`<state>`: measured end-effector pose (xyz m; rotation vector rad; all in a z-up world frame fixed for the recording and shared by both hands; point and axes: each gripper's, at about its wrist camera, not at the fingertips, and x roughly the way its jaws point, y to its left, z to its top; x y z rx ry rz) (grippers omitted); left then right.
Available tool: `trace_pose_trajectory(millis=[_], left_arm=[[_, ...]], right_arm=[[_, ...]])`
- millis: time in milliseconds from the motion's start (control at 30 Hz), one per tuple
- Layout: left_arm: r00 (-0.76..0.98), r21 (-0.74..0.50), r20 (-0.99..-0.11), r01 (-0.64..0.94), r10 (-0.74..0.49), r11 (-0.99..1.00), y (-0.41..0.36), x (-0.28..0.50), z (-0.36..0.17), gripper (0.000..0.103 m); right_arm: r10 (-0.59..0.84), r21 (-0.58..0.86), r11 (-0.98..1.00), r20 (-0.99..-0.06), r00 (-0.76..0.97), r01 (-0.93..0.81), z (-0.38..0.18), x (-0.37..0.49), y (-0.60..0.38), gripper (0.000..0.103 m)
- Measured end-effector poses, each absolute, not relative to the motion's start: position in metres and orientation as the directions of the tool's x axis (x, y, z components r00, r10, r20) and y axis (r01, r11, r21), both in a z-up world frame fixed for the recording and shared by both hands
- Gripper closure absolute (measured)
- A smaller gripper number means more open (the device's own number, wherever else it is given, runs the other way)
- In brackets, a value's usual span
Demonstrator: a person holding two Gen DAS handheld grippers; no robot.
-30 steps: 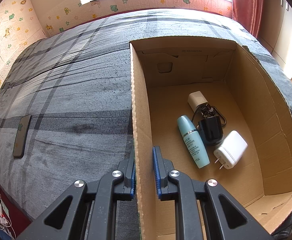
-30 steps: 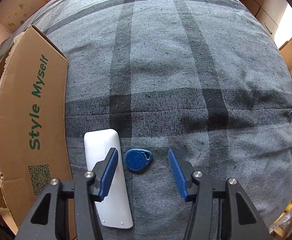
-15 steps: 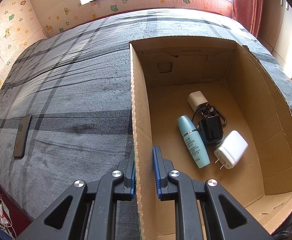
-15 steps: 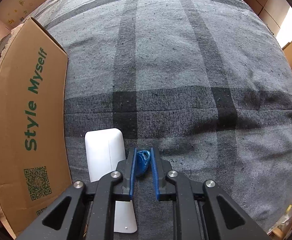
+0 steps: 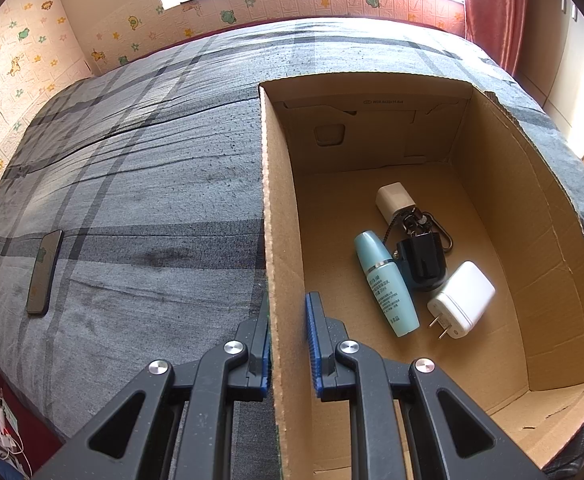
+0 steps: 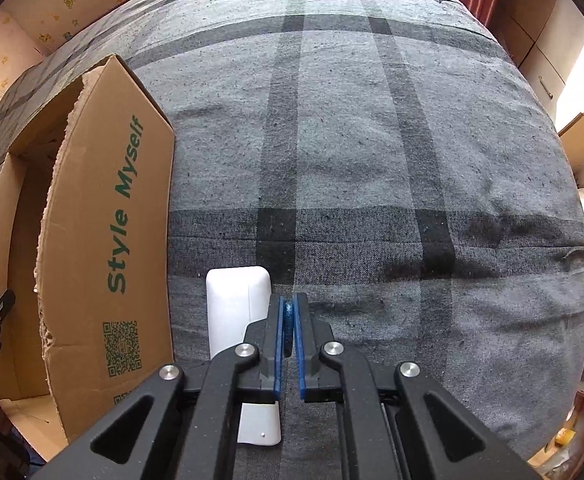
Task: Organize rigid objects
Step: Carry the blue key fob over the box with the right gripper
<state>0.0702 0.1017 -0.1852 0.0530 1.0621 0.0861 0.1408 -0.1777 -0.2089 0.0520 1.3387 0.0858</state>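
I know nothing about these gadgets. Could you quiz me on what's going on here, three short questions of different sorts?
1. True or false: the right hand-held gripper is shut on a small blue plastic key fob.
2. What does the left hand-held gripper clamp? A) the teal bottle B) the brown cardboard box wall C) the phone
3. Which white object lies on the grey plaid bedcover beside the right hand-held gripper?

Key: 1 true. 2 B. 3 the flat white plastic rectangular case.
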Motion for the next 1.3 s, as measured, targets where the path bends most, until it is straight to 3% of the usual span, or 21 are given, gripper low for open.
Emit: trace_pose_trajectory(millis=[667, 1300], left_arm=[[0.482, 0.045, -0.874, -0.044, 0.06, 0.998, 0.107, 0.071, -0.186, 0.087], [0.483, -0.026, -0.876, -0.024, -0.011, 0.999, 0.117, 0.071, -0.188, 0.088]], right_arm=[[0.149, 0.068, 0.974, -0.913, 0.38, -0.218, -0.103, 0.151, -0.128, 0.1], [0.229, 0.087, 0.921, -0.91, 0.345, -0.381, -0.103, 0.16, -0.033, 0.1]])
